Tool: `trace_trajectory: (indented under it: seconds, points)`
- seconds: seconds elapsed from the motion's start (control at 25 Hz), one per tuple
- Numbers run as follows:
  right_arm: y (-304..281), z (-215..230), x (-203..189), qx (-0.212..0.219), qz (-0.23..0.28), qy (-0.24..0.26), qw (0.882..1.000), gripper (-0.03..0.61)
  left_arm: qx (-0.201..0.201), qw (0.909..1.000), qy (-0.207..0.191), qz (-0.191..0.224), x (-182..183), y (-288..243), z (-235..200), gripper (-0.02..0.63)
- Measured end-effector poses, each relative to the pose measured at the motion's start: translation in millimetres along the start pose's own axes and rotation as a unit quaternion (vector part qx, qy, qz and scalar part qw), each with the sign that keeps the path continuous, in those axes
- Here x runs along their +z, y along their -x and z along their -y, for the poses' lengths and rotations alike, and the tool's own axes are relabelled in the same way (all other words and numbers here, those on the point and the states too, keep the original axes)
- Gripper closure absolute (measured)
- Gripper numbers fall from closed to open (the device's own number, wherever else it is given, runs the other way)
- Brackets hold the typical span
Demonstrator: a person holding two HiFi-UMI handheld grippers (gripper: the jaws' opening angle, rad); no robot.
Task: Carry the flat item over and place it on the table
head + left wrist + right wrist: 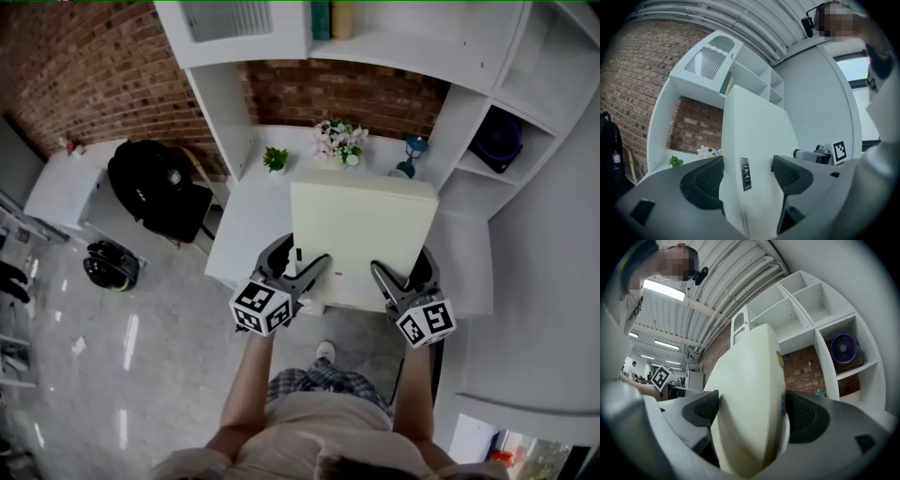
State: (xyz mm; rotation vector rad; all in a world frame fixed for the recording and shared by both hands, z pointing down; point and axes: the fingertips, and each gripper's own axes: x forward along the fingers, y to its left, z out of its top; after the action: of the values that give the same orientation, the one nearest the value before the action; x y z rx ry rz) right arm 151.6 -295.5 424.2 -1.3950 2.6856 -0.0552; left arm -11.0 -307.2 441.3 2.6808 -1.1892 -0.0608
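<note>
The left tool (pixel 305 257) is clenched on the near edge of the flat item (pixel 361 230), one ribbed pad on each face, beside a small metal label on the edge. The right tool (pixel 400 272) grasps the same near edge in the same way, its pads pressed against both faces of the cream slab. In the head view the left tool holds the item at about 7 o'clock and the right tool at about 5 o'clock, well apart from each other.

The item is a pale, square, thin panel, held out in front of the person over the white worktop (pixel 246 230). Whether its far edge touches the worktop cannot be told.

At 12 o'clock from the item stands a pot of pink flowers (pixel 339 141), at 11 o'clock a small green plant (pixel 275 159), and at 1 o'clock a blue ornament (pixel 411 156). A purple fan (pixel 497 139) sits in a shelf compartment at 2 o'clock. A black backpack (pixel 155 192) lies at 9 o'clock, beyond the worktop's left end, before a brick wall (pixel 84 75).
</note>
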Motion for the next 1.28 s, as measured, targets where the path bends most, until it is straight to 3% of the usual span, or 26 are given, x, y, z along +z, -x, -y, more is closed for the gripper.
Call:
trace_trajectory:
  seconds: [0.76, 1.28]
  points:
    - [-65.1, 48.5, -48.9, -0.015, -0.047, -0.046, 0.998, 0.129, 0.002, 0.9984, 0.027, -0.049, -27.6, -60.8, -65.6, 0.289]
    - [-73.5, 62.7, -114.1, -0.022, -0.114, -0.087, 0.989, 0.129, 0.009, 0.9922, 0.063, -0.107, -88.2, -74.8, -88.0, 0.29]
